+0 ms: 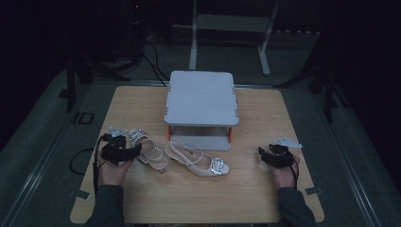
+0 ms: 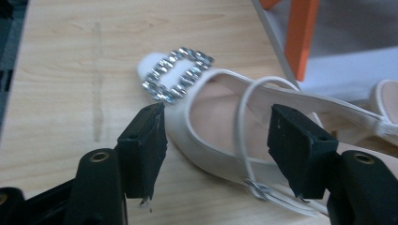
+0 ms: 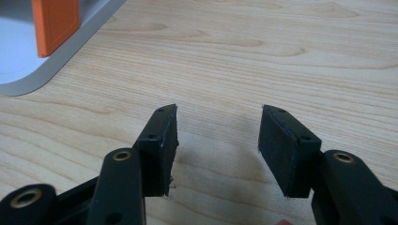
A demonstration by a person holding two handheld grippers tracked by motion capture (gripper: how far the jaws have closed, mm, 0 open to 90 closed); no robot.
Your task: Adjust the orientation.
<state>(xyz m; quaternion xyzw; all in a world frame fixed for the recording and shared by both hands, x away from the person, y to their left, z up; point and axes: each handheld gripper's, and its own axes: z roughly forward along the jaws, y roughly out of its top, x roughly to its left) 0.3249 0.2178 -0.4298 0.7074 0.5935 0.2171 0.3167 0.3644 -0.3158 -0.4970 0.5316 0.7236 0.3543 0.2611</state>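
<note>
A pale wooden desk (image 1: 142, 198) is standing in a dark room, carrying everything in the scene. At the middle of its far edge a grey two-level shelf (image 1: 201, 97) with orange posts is sitting, its lower tray facing the person. Just in front of that shelf, two cream slingback shoes are lying side by side toward the near half of the desk. The right shoe (image 1: 201, 161), with a sparkling square buckle on its toe, is resting near the desk's centre, its toe pointing toward the near right corner. The left shoe (image 1: 147, 150) is lying closer to the left edge, its own jewelled buckle (image 2: 177, 74) at the toe and its thin strap (image 2: 244, 126) arching over the open heel. The left claw (image 1: 124, 150), held in a hand coming in from the near edge, is hovering at this shoe; in the left gripper view its two black jaws are standing apart on either side of the shoe's body, and neither pad is pressing on it. The right claw (image 1: 272, 156), near the right edge of the desk and well apart from both shoes, is resting with its jaws spread over bare wood, holding nothing.
</note>
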